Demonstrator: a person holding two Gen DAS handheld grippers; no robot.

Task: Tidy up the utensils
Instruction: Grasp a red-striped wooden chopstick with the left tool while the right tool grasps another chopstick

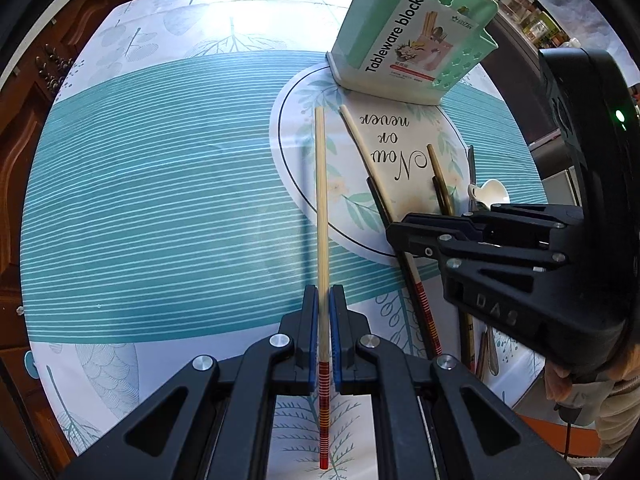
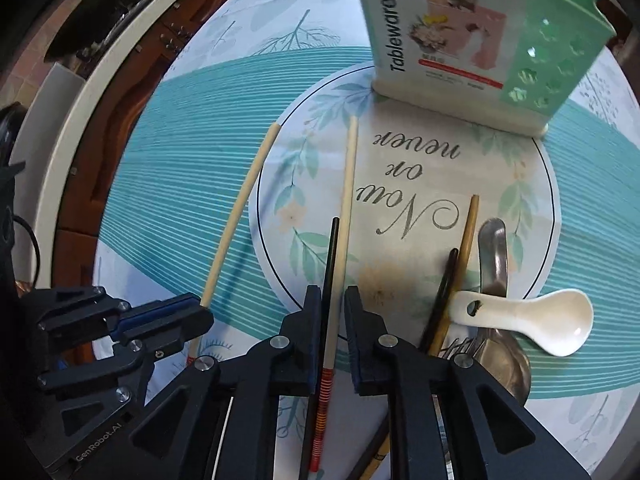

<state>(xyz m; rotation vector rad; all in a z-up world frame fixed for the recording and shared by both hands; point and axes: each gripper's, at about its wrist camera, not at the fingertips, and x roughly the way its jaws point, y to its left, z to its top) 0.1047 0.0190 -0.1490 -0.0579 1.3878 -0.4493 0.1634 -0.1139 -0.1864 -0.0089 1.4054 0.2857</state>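
Slippage is threatening the pale chopstick (image 1: 322, 216) that the left gripper (image 1: 324, 320) is clamping near its striped end, the long shaft levering loose. The right gripper (image 2: 333, 320), jaws slightly apart, is straddling a second pale chopstick (image 2: 347, 200) and a black one (image 2: 329, 264), risking both. The green holder (image 1: 412, 32) is standing beyond, only stick tips showing above its rim.

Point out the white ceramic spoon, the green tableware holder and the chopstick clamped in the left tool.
white ceramic spoon (image 2: 560, 320): right wrist view, on its bowl.
green tableware holder (image 1: 404, 40): left wrist view, on its labelled front.
chopstick (image 1: 321, 200): left wrist view, mid-shaft.
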